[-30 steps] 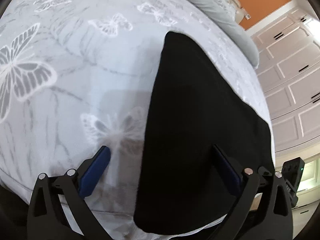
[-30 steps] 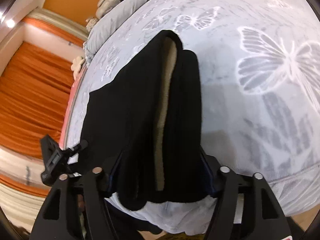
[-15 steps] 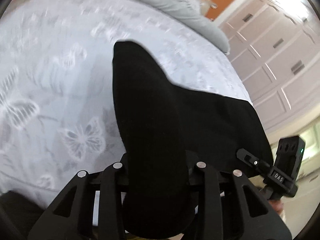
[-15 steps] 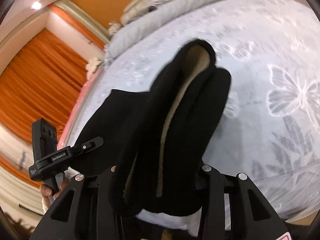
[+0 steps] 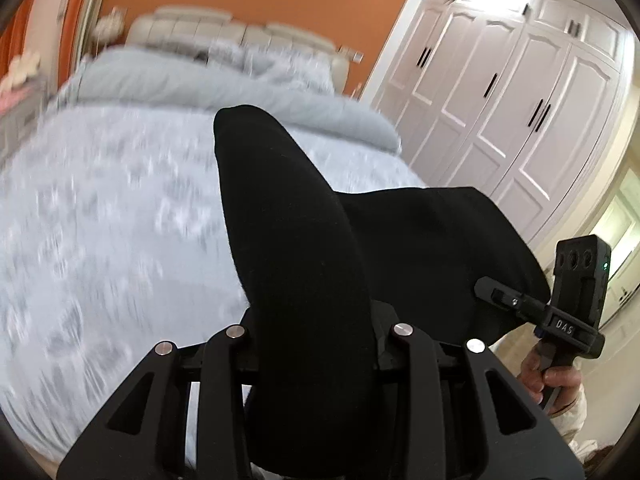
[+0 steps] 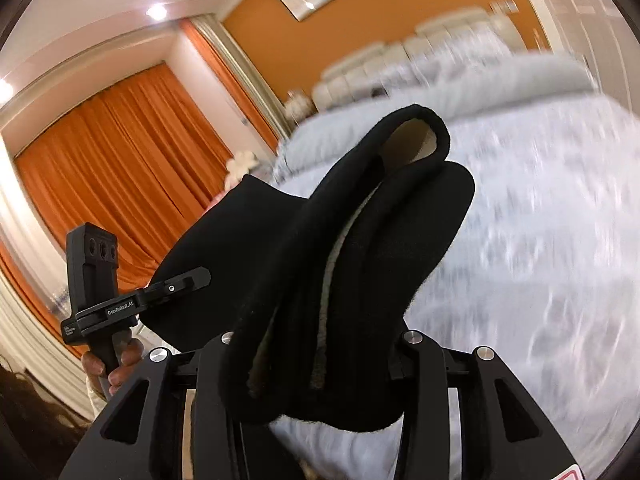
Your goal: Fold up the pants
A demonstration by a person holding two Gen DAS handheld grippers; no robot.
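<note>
Above the bed [image 5: 100, 240], each gripper [image 5: 316, 344] [image 6: 316, 356] is clamped on the pants [image 5: 296, 240] [image 6: 360, 260], holding them clear for folding.

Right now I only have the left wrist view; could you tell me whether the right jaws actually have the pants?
Observer: Yes, the right gripper is clamped on a bunched edge of the black pants.
Operator: Which edge is that, please?
Observer: An open one; pale tan lining shows inside it.
Operator: Can you see my side from there?
Observer: Yes, a hand grips the handle of the left gripper, beside the pants.
</note>
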